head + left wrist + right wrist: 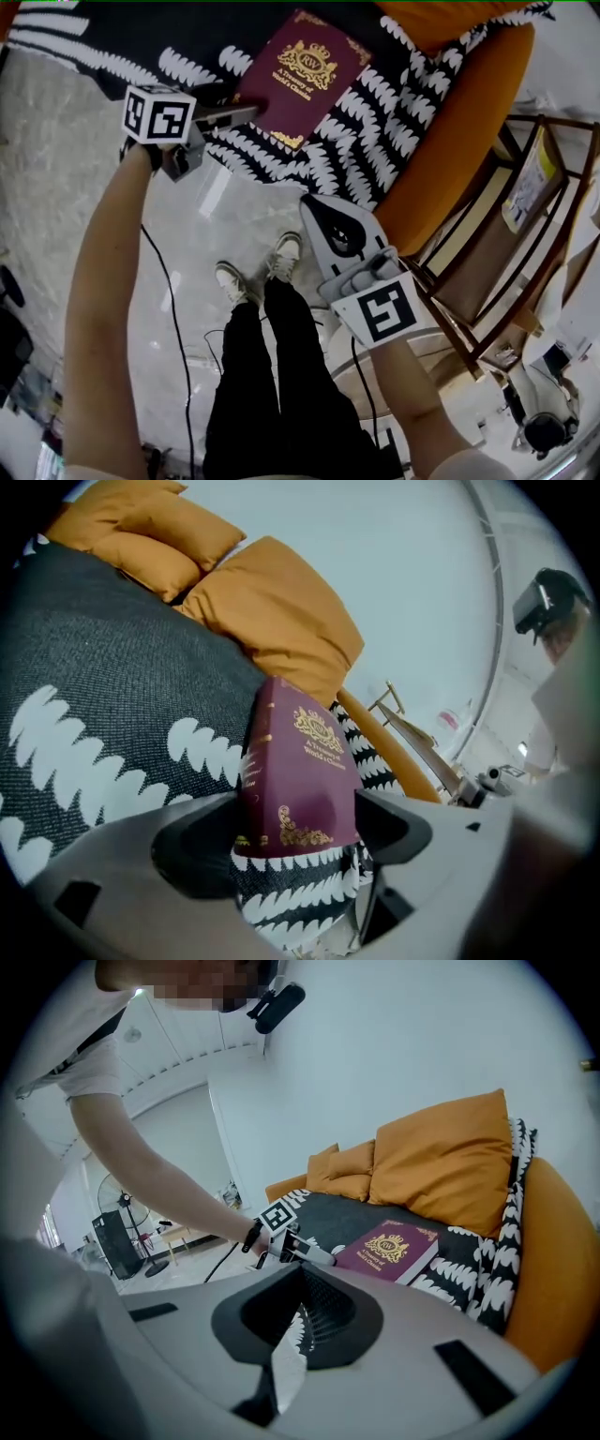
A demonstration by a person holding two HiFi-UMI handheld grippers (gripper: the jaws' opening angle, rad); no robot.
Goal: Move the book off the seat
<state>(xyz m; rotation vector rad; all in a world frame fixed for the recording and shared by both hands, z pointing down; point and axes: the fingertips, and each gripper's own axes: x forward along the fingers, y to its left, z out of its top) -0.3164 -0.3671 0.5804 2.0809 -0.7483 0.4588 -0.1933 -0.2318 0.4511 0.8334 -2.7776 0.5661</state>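
A maroon book (300, 80) with gold print lies flat on a black throw with white leaf shapes (356, 159), which is spread over the orange sofa seat. My left gripper (246, 103) is at the book's near left corner. In the left gripper view that corner of the book (305, 771) sits between the wide-open jaws of the left gripper (295, 832). My right gripper (314, 208) hangs in front of the seat's edge, apart from the book, with its jaws together and nothing in them. The right gripper view shows the book (389, 1246) and the left gripper (309, 1252) beyond the right gripper (298, 1312).
Orange cushions (441, 1162) lean against the sofa back behind the book. A wooden rack (506, 234) stands to the right of the sofa. The person's legs and shoes (253, 277) are on the pale marble floor, with a black cable (173, 309) beside them. A floor fan (117, 1213) stands far left.
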